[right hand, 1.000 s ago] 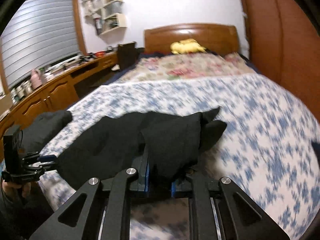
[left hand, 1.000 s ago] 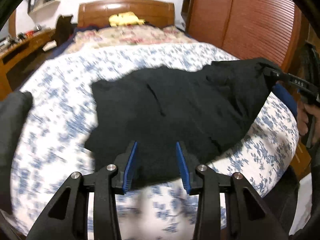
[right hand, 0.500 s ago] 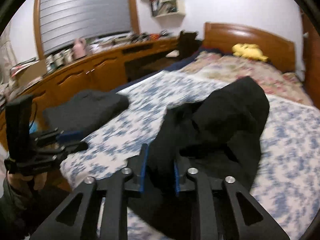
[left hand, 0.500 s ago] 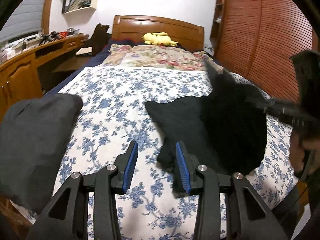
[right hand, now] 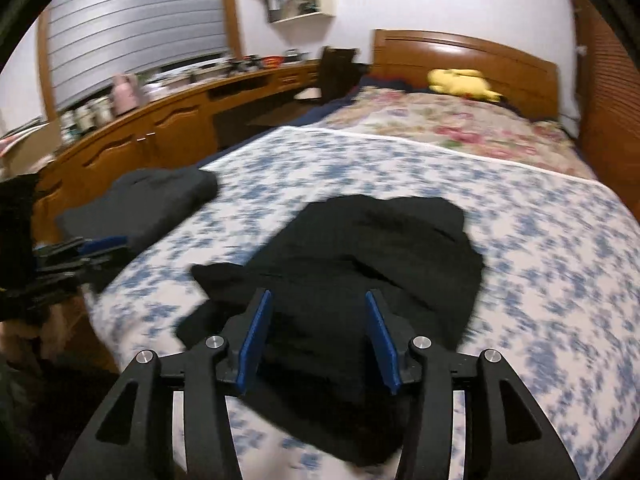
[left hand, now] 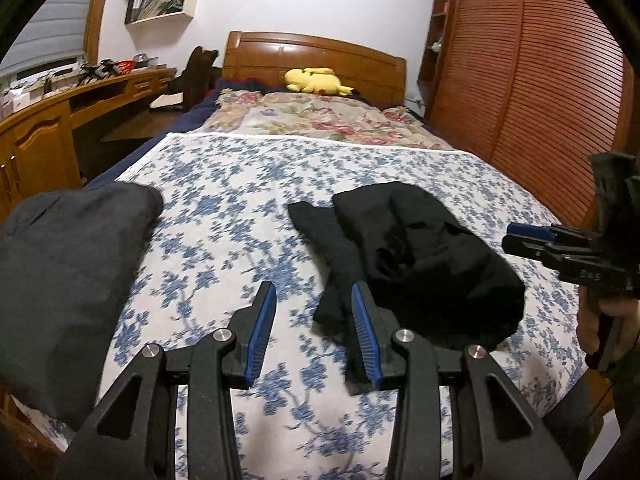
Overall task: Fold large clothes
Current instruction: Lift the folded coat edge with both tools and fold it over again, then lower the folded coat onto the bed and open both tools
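Note:
A black garment (left hand: 416, 264) lies bunched on the blue-flowered bedspread (left hand: 224, 208); it also shows in the right wrist view (right hand: 360, 264). My left gripper (left hand: 314, 300) is open and empty, just left of the garment's near edge. My right gripper (right hand: 318, 308) is open and empty, hovering over the garment's near part. The right gripper also shows at the right edge of the left wrist view (left hand: 532, 236). The left gripper shows at the left edge of the right wrist view (right hand: 100, 246).
A folded dark grey garment (left hand: 68, 256) lies at the bed's left edge, also in the right wrist view (right hand: 148, 200). A yellow plush toy (left hand: 316, 80) lies by the wooden headboard. A wooden desk (right hand: 132, 148) runs along the left; a slatted wardrobe (left hand: 520, 80) stands on the right.
My right gripper was shut on the black garment, carried it leftwards, and has let it go; it now lies bunched on the bed. My left gripper stayed open.

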